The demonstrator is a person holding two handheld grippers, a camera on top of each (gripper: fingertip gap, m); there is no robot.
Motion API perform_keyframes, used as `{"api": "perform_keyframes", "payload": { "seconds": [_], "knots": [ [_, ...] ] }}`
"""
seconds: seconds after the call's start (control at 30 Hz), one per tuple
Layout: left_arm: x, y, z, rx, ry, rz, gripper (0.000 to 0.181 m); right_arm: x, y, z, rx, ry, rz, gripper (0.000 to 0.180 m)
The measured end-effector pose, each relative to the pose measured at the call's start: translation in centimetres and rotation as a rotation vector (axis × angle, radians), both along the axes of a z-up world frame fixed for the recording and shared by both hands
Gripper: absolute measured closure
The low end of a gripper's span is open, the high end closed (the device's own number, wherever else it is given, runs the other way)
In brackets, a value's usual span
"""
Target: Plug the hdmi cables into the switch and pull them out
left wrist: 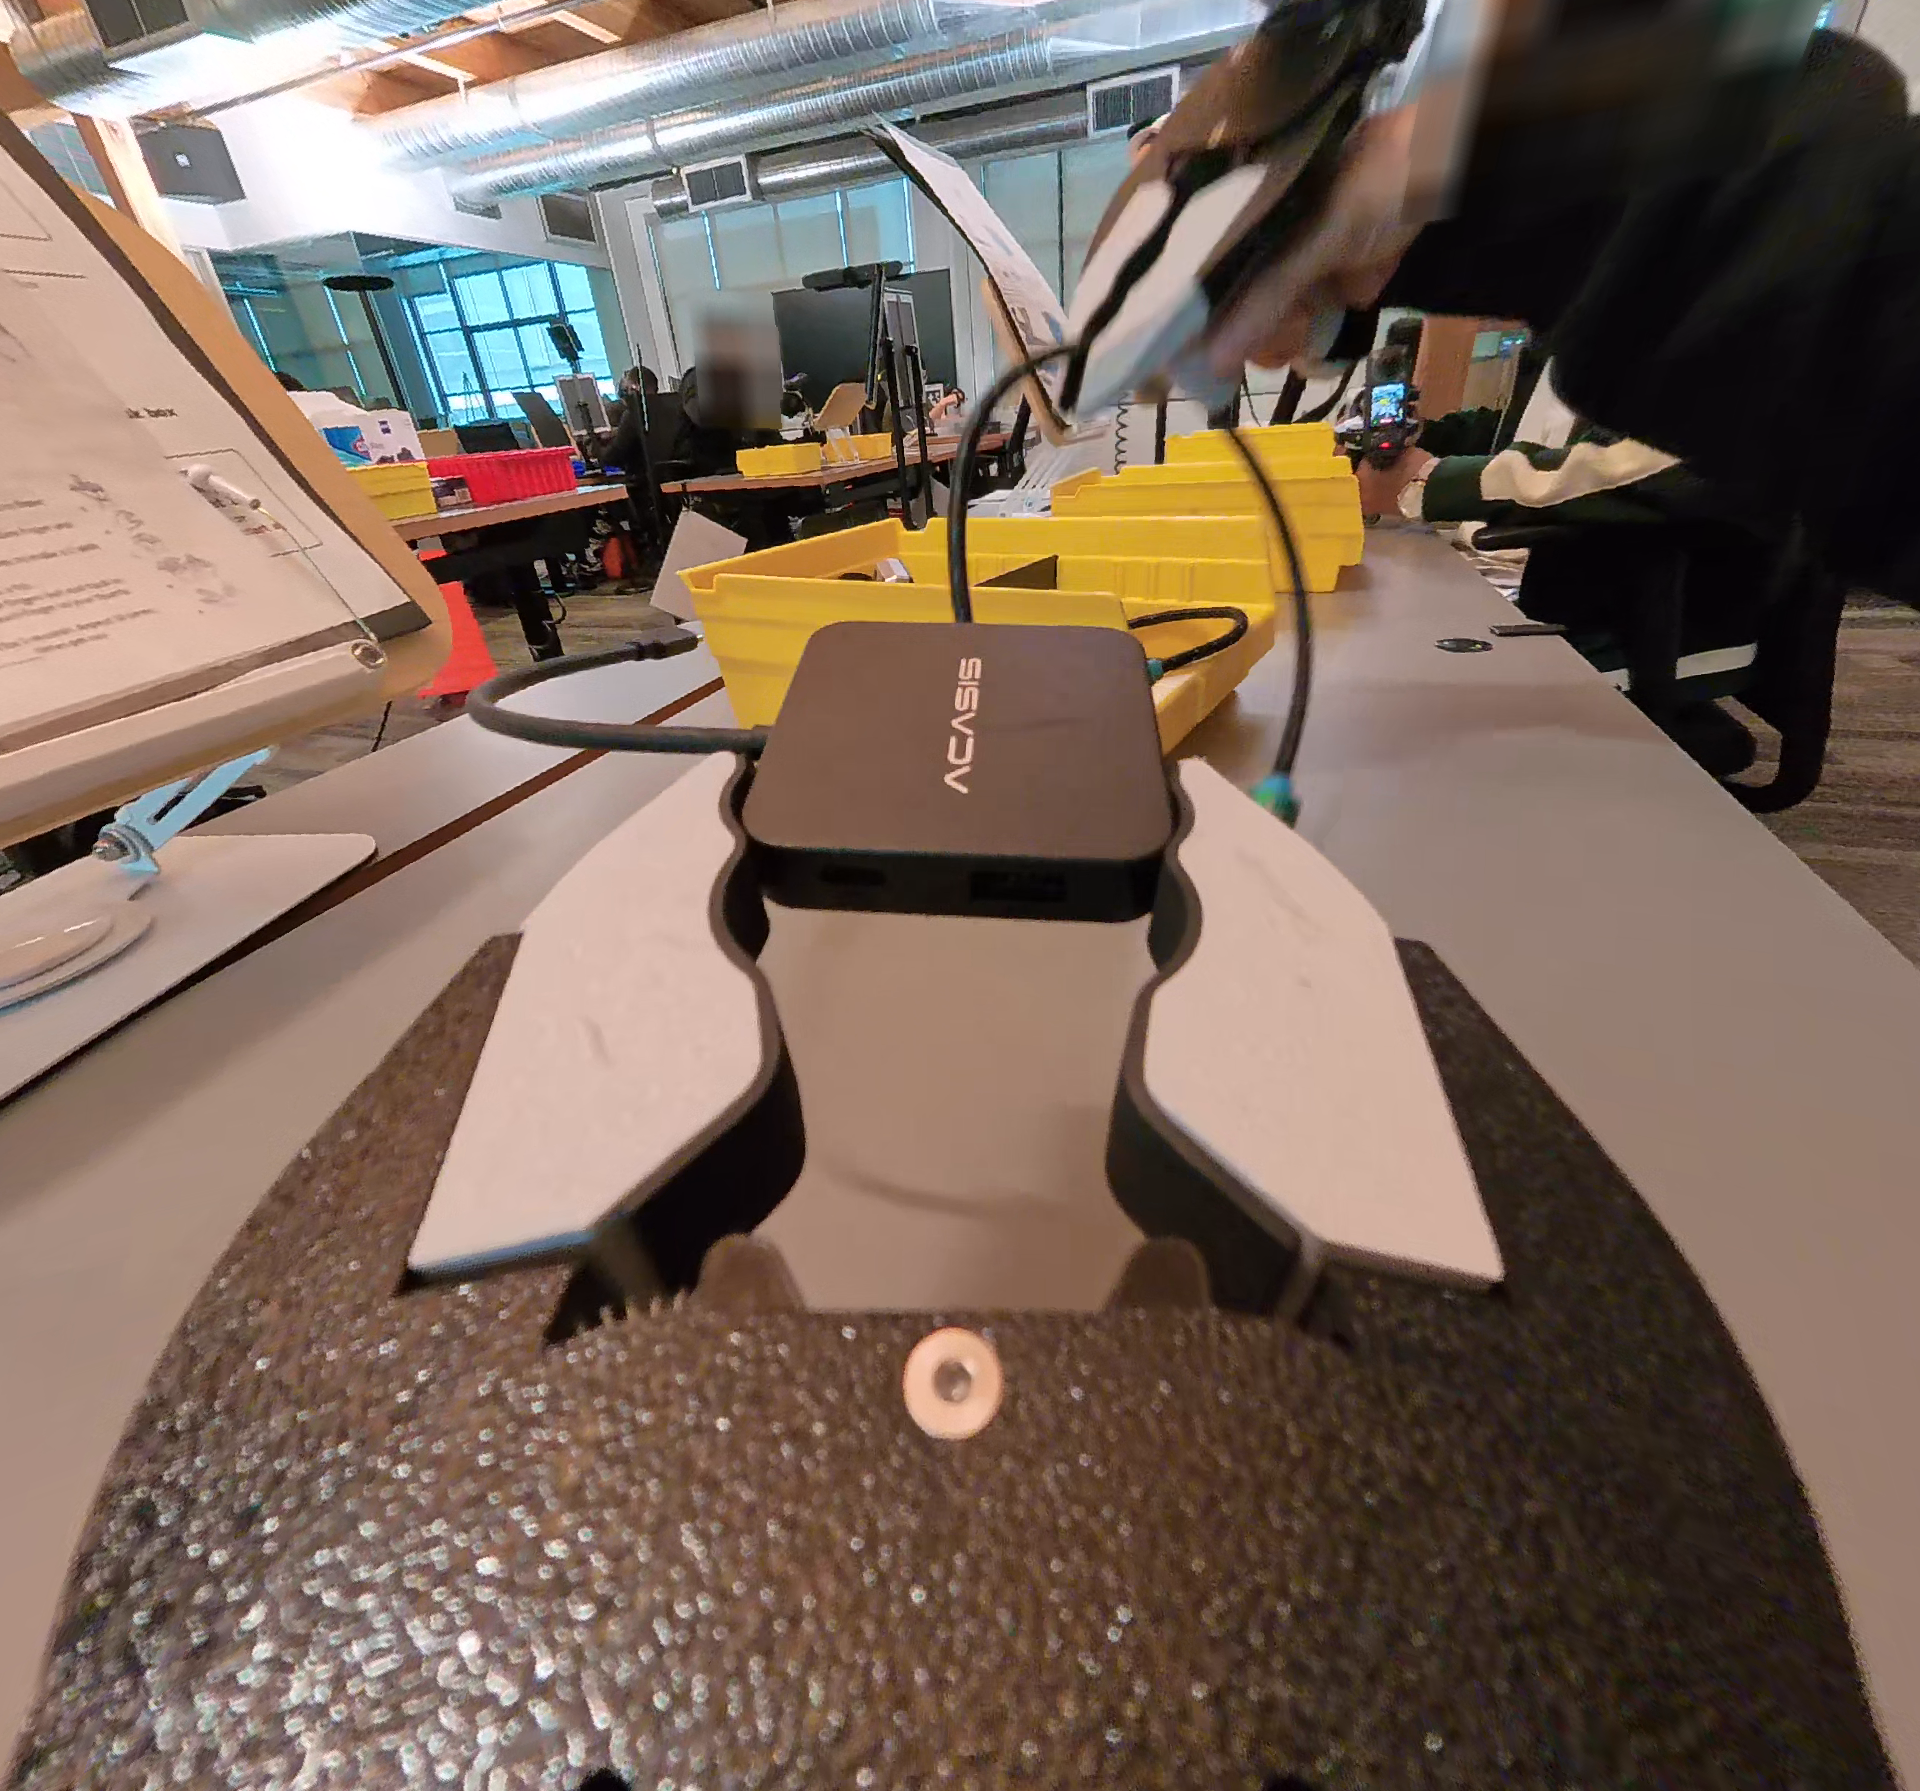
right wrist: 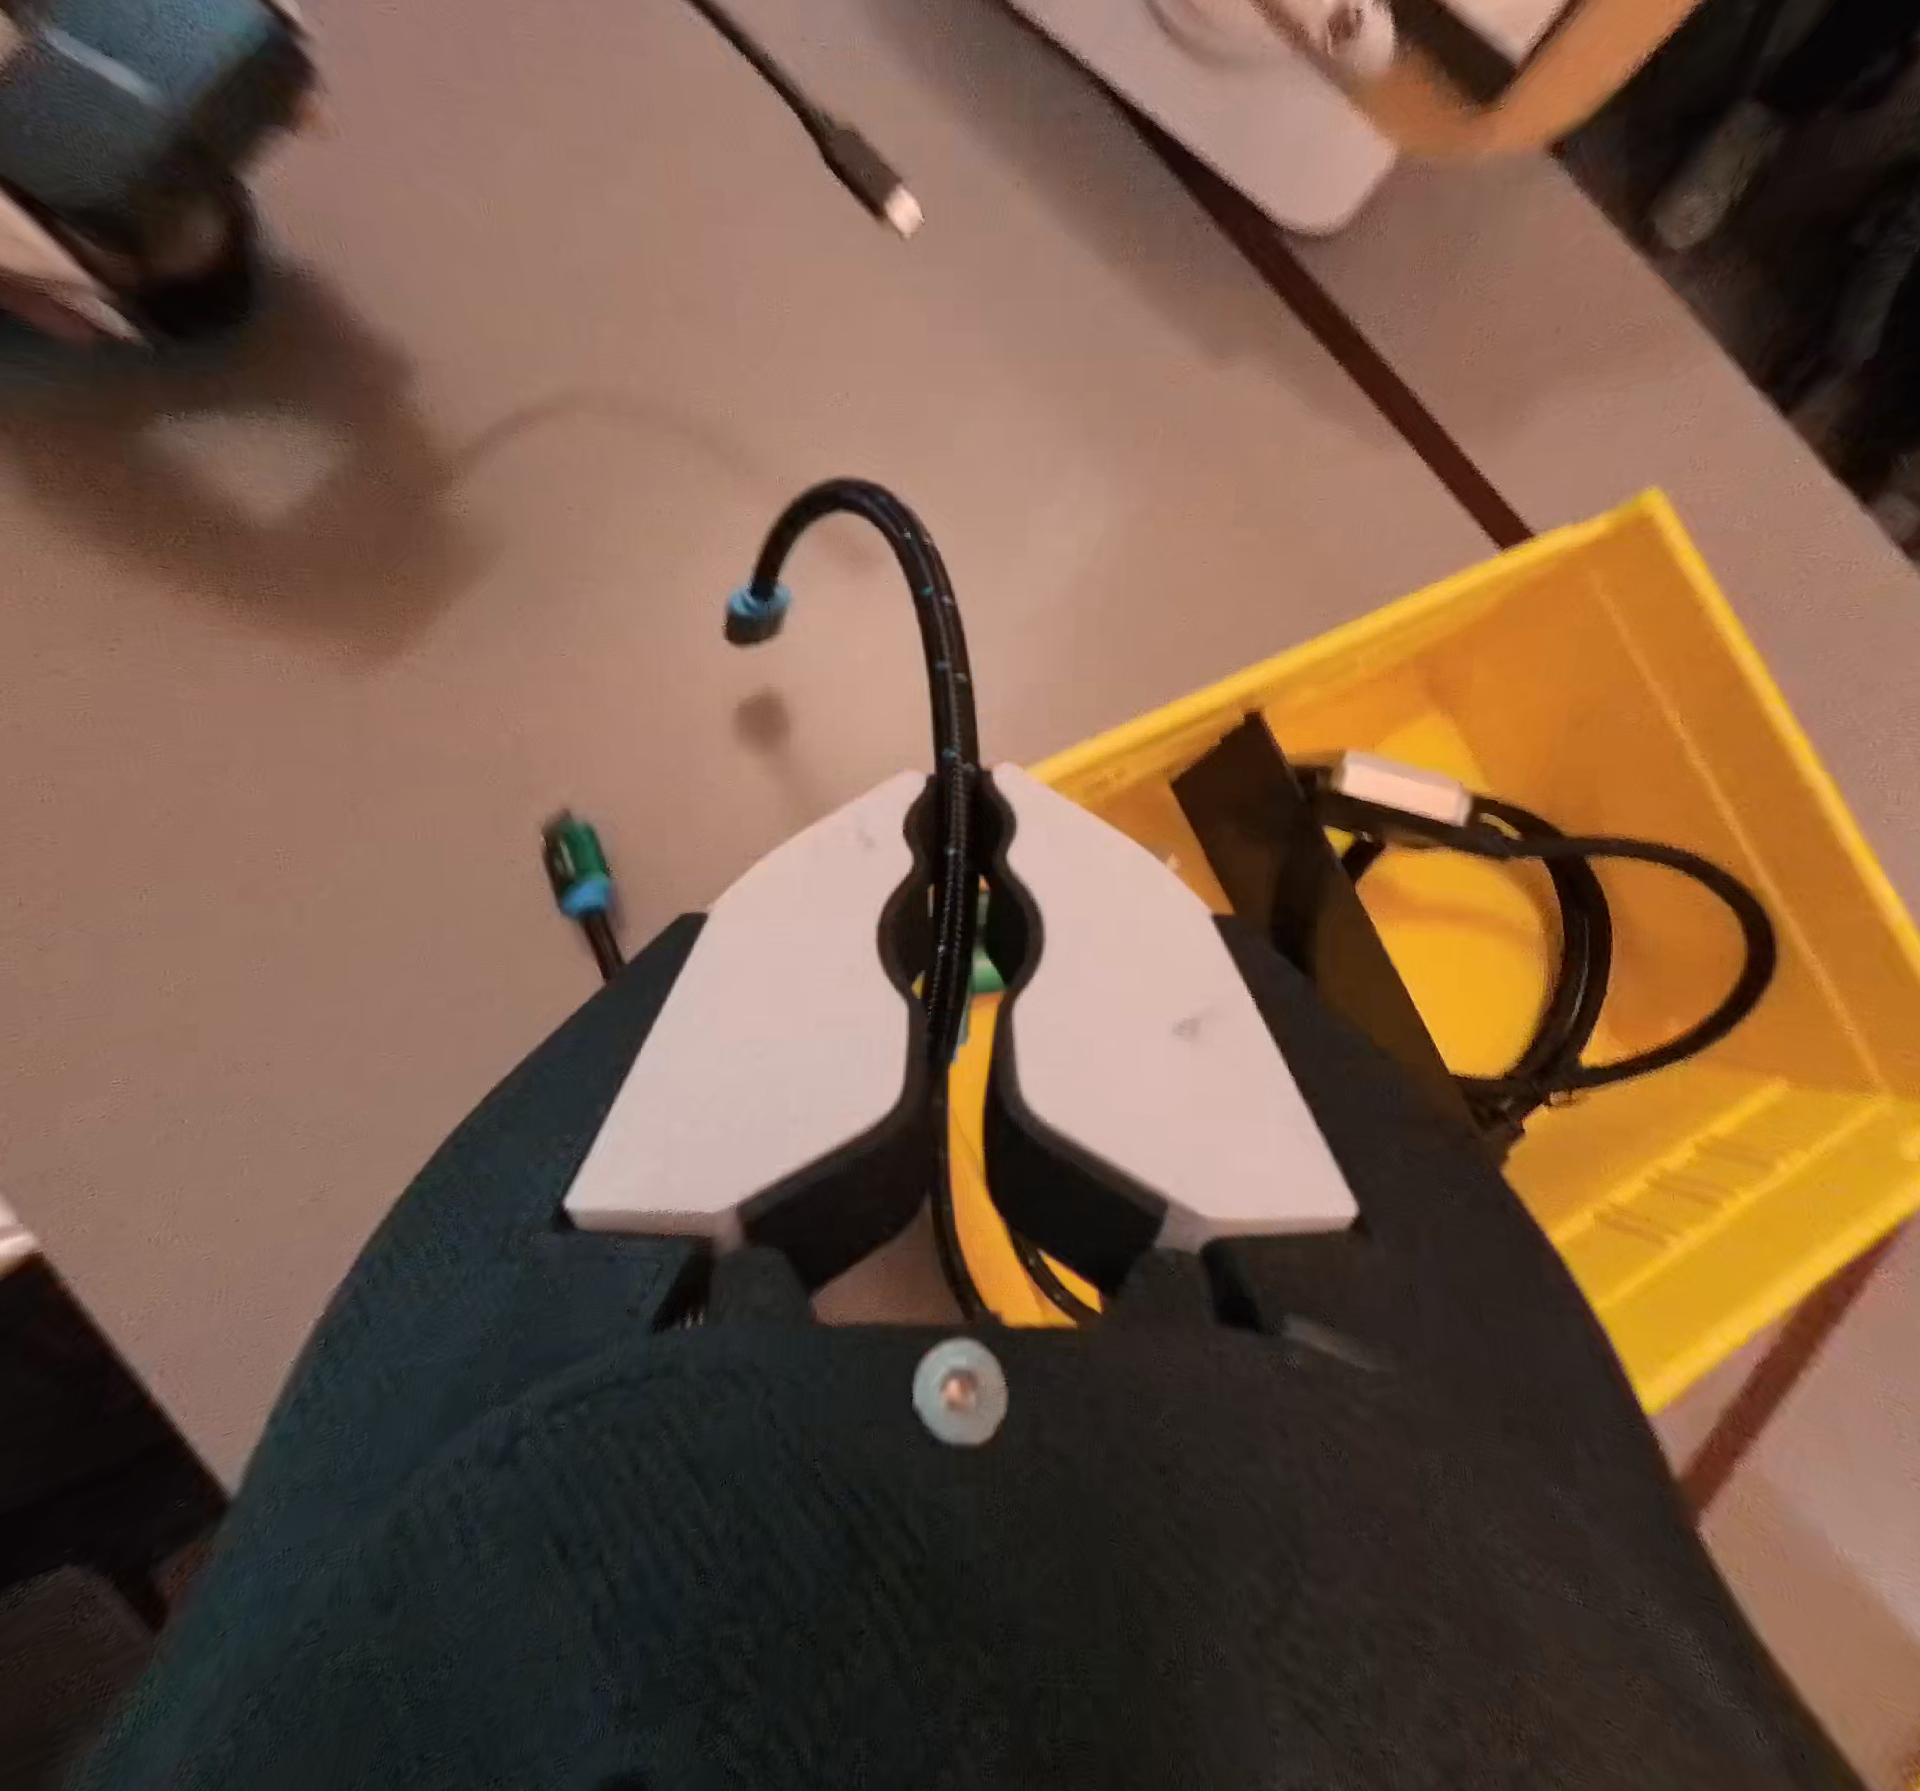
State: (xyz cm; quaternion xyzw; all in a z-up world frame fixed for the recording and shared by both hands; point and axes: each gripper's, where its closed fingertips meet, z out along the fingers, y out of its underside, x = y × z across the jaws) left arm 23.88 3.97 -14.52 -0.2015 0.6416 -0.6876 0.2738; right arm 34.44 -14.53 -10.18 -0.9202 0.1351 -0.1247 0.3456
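In the left wrist view my left gripper (left wrist: 956,811) is shut on the black HDMI switch (left wrist: 961,744) and holds it by its sides, with the ports facing the camera. The switch's own short black cable (left wrist: 582,718) loops off to the left. My right gripper (right wrist: 961,791) is shut on a black braided HDMI cable (right wrist: 951,692), whose blue-ringed plug end (right wrist: 756,609) curls over ahead of the fingers. A green plug (right wrist: 577,863) shows to the left. In the left wrist view the right gripper (left wrist: 1132,307) is raised and blurred, and a green plug (left wrist: 1273,796) dangles beside the switch.
A yellow bin (right wrist: 1621,702) with coiled cables sits right of my right gripper, and several yellow bins (left wrist: 1039,578) stand behind the switch. A document stand (left wrist: 177,494) with a white base (left wrist: 239,894) stands at the left. People sit at desks beyond.
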Motion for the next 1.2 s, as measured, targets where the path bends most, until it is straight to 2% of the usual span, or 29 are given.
{"api": "perform_keyframes", "payload": {
  "seconds": [0.07,0.13,0.23,0.3,0.37,0.47,0.53,0.57,0.63,0.73,0.8,0.83,0.9,1.0,1.07,1.13,1.2],
  "knots": [
    [0.0,0.0,0.1,-0.006,0.002,-0.005,0.109,-1.3,0.5,4.1,0.133,0.006,0.052,0.175],
    [-0.1,-0.1,0.0,-0.003,0.004,-0.008,0.109,-0.7,-0.8,7.6,0.174,-0.073,0.036,0.175],
    [-0.1,-0.3,0.0,0.003,0.005,-0.012,0.108,3.5,-5.5,12.1,0.149,-0.345,-0.178,0.175],
    [-0.1,-0.4,0.0,0.006,0.006,-0.015,0.108,5.3,-7.9,13.4,0.148,-0.432,-0.26,0.174],
    [-0.1,-0.4,0.0,0.005,0.006,-0.015,0.109,6.0,-8.9,12.6,0.14,-0.44,-0.244,0.175],
    [-0.2,-0.3,0.0,-0.005,0.009,-0.019,0.109,6.5,-9.5,8.4,0.053,-0.428,-0.163,0.175],
    [-0.2,-0.3,0.0,-0.011,0.012,-0.02,0.109,7.2,-10.0,6.3,0.039,-0.48,-0.186,0.175],
    [-0.2,-0.3,0.0,-0.015,0.014,-0.021,0.109,7.2,-9.7,6.0,0.073,-0.519,-0.183,0.175],
    [-0.2,-0.2,0.0,-0.023,0.017,-0.021,0.108,5.7,-7.9,5.6,0.153,-0.578,-0.041,0.175],
    [-0.2,0.1,0.1,-0.042,0.016,-0.018,0.109,3.4,-6.2,4.4,0.106,-0.642,0.157,0.175],
    [-0.1,0.2,0.3,-0.055,0.016,-0.018,0.109,2.1,-5.3,4.1,0.136,-0.57,0.212,0.175],
    [-0.1,0.2,0.3,-0.059,0.016,-0.019,0.109,1.9,-5.0,4.4,0.145,-0.598,0.231,0.175],
    [-0.2,0.1,0.3,-0.057,0.016,-0.023,0.109,2.8,-5.4,3.8,0.025,-0.665,0.223,0.175],
    [-0.2,-0.1,0.2,-0.049,0.013,-0.027,0.108,4.6,-6.7,1.1,-0.098,-0.568,0.151,0.174],
    [-0.3,-0.1,0.2,-0.047,0.013,-0.029,0.108,7.2,-9.1,-0.2,-0.182,-0.489,-0.035,0.168],
    [-0.3,-0.2,0.2,-0.044,0.01,-0.031,0.108,9.6,-12.2,-0.9,-0.293,-0.449,-0.246,0.141],
    [-0.4,-0.2,0.2,-0.031,0.003,-0.028,0.109,10.1,-13.7,-0.3,-0.294,-0.383,-0.404,0.103]
  ]
}}
